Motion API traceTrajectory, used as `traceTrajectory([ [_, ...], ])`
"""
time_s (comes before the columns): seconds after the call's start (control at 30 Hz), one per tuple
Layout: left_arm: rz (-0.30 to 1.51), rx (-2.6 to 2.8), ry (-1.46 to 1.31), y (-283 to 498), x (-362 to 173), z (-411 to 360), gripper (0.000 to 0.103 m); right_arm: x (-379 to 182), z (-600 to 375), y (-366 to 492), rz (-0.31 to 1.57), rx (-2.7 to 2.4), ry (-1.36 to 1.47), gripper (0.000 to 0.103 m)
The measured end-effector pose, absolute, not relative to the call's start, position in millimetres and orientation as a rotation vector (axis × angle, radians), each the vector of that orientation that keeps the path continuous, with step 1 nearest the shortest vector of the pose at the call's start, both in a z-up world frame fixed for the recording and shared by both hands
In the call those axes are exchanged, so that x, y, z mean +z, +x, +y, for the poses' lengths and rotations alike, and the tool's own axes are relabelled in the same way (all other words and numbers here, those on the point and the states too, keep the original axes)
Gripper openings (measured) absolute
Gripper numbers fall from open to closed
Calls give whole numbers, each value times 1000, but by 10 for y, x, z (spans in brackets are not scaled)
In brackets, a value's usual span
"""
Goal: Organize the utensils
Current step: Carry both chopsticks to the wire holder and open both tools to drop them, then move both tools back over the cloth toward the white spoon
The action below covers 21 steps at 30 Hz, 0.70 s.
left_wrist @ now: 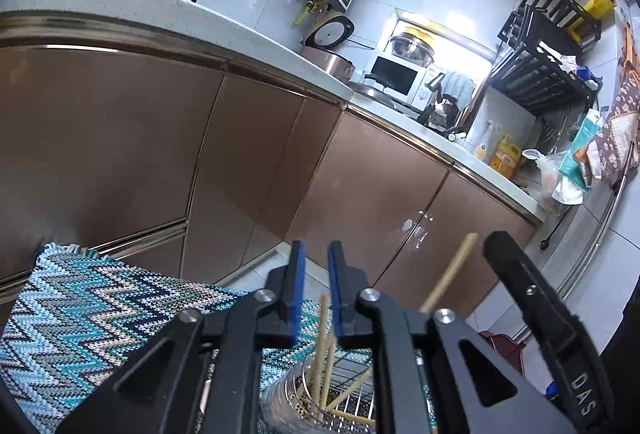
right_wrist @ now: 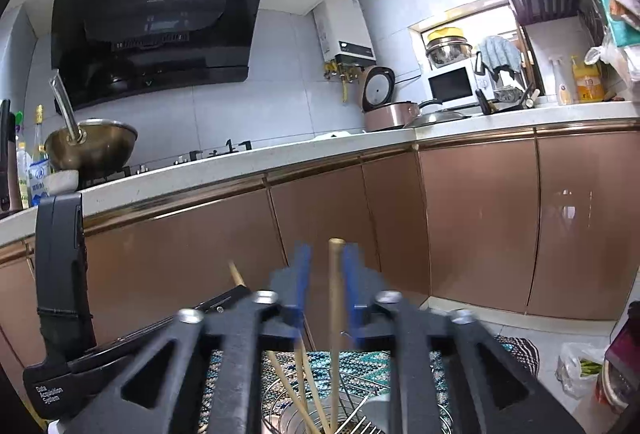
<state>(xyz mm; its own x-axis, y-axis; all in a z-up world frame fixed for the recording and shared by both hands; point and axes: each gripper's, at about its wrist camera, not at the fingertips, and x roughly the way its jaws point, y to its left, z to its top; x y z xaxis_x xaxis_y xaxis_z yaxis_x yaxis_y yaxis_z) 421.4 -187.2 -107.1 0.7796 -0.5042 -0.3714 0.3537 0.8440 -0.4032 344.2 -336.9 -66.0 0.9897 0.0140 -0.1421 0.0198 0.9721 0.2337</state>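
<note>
Clerk: Bamboo chopsticks point(left_wrist: 320, 366), several, are standing loose in a perforated steel holder point(left_wrist: 288, 394) just below and behind the left tongs point(left_wrist: 316, 290). Their tips are leaning apart inside the holder.

Checker: And the left tongs themselves?

Clerk: Blue-padded fingers point(left_wrist: 297, 286) are standing apart with a clear gap between them, holding nothing. One chopstick is rising behind that gap, but I cannot tell whether it is touching a pad.

Checker: Right tongs?

Clerk: Right tongs point(right_wrist: 326, 290) are hanging above the same holder point(right_wrist: 304, 414). A single upright chopstick point(right_wrist: 335, 298) is passing between the blue pads point(right_wrist: 301, 286), its blunt end showing above the fingertips. The pads are sitting apart, blurred; the stick is lying nearer the right-hand pad, and I cannot tell whether anything is gripping it.

Checker: Other sticks near the right tongs?

Clerk: Two or three more chopsticks point(right_wrist: 288, 386) are slanting beneath the tongs into the holder, and another tip point(right_wrist: 237, 274) is poking up just left of the fingers.

Checker: Under the holder?

Clerk: Wire rack point(left_wrist: 352, 398), lying on a blue zigzag woven mat point(left_wrist: 92, 318). Copper-brown cabinet doors point(right_wrist: 480, 222) are running well beyond both tongs, under a pale countertop point(right_wrist: 240, 165).
</note>
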Motion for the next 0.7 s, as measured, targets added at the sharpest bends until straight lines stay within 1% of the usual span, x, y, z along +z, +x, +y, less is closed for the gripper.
traceTrajectory([
  [0.07, 477, -470, -316, 4138, -985, -1830, 22, -591, -3383, 3351, 132, -10, 241, 36],
  [0.13, 465, -464, -309, 4043, -883, -1769, 23, -511, -3389, 3257, 119, -19, 240, 41],
  [0.2, 459, -461, -301, 3946, -773, -1701, 24, -421, -3387, 3134, 106, -26, 237, 51],
  [0.23, 452, -456, -294, 3884, -716, -1653, 25, -378, -3382, 3071, 101, -28, 236, 53],
  [0.3, 440, -450, -276, 3757, -597, -1564, 35, -263, -3363, 2913, 88, -41, 225, 64],
  [0.33, 433, -443, -265, 3672, -532, -1494, 37, -209, -3348, 2827, 84, -44, 217, 67],
  [0.4, 424, -437, -250, 3539, -427, -1376, 38, -118, -3313, 2688, 81, -51, 204, 83],
  [0.47, 414, -428, -224, 3358, -305, -1232, 38, -25, -3284, 2539, 75, -52, 195, 86],
  [0.57, 409, -416, -197, 3126, -166, -1046, 38, 81, -3221, 2307, 79, -46, 184, 88],
  [0.7, 395, -397, -167, 2748, -18, -740, 38, 163, -3100, 1981, 80, -68, 156, 97],
])
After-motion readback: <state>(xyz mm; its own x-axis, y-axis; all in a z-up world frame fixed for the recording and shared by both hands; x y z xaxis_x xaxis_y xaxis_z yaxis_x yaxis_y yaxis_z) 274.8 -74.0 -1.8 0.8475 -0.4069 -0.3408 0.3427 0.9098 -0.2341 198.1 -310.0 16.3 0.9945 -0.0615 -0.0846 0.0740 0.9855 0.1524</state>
